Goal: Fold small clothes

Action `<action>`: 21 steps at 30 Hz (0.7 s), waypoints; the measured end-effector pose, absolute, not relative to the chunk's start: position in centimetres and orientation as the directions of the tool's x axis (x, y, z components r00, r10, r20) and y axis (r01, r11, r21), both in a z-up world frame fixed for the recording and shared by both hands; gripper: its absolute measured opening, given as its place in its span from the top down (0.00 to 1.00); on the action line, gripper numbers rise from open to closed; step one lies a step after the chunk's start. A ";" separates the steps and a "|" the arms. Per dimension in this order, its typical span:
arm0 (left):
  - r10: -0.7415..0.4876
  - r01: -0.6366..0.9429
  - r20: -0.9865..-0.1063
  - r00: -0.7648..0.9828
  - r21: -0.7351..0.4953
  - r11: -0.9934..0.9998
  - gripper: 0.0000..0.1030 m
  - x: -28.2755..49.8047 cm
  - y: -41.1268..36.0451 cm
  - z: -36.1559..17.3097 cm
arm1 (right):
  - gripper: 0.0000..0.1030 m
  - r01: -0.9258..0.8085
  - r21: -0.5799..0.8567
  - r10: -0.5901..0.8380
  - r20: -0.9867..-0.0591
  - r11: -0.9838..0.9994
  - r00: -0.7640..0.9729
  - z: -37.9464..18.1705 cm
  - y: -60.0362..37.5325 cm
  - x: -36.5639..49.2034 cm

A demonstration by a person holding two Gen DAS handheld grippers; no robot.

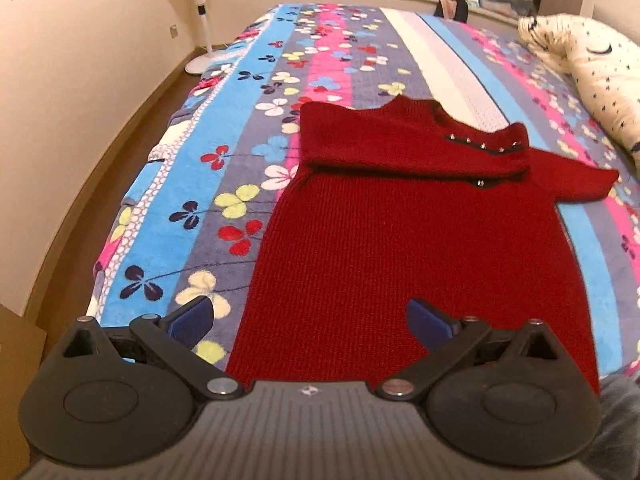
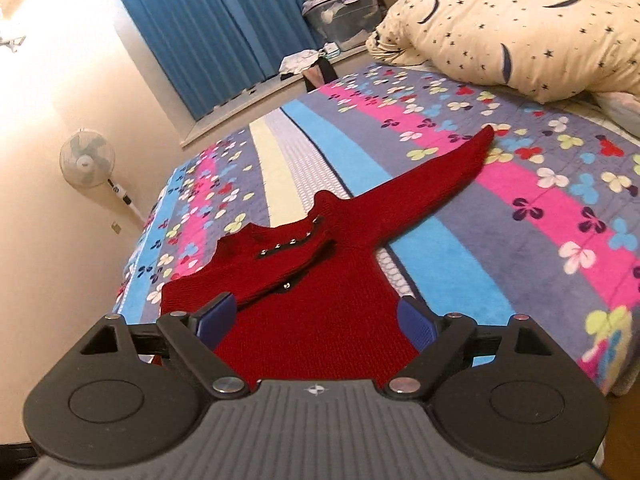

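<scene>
While both grippers gape, left gripper (image 1: 310, 320) — right gripper (image 2: 316, 316) — above red sweater (image 1: 400, 240), storage bin (image 2: 344, 12) holding clothes.

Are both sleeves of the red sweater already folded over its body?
No, in the right wrist view one sleeve of the red sweater lies stretched out on the bedspread, only the other is folded across the chest.

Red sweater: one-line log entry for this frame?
red sweater flat on bedspread | one sleeve folded across chest | other sleeve out | left gripper open | right gripper open
</scene>
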State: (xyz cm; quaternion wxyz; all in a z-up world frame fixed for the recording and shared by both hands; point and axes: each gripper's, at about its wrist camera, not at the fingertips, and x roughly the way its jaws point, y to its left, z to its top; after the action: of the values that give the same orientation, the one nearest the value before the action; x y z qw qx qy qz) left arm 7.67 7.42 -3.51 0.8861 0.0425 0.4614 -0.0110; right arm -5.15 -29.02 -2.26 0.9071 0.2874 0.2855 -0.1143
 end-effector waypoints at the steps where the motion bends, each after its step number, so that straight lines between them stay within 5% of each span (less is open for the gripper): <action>1: 0.018 0.055 -0.816 0.577 0.061 0.997 0.00 7.4 7.5 -3.2 | 0.14 0.372 0.467 -0.041 -0.579 0.802 0.815 -2.1 -29.2 -5.7; 21: 0.056 0.023 -0.825 0.563 0.083 0.996 0.00 9.1 7.1 -2.8 | 0.14 0.438 0.507 -0.098 -0.565 0.743 0.819 -3.1 -32.9 -6.9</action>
State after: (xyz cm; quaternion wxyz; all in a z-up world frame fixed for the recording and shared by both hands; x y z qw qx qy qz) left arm 9.10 7.05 -2.83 0.8829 0.0421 0.4675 0.0092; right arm -6.94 -32.93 -3.06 0.8963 0.3260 0.2606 -0.1496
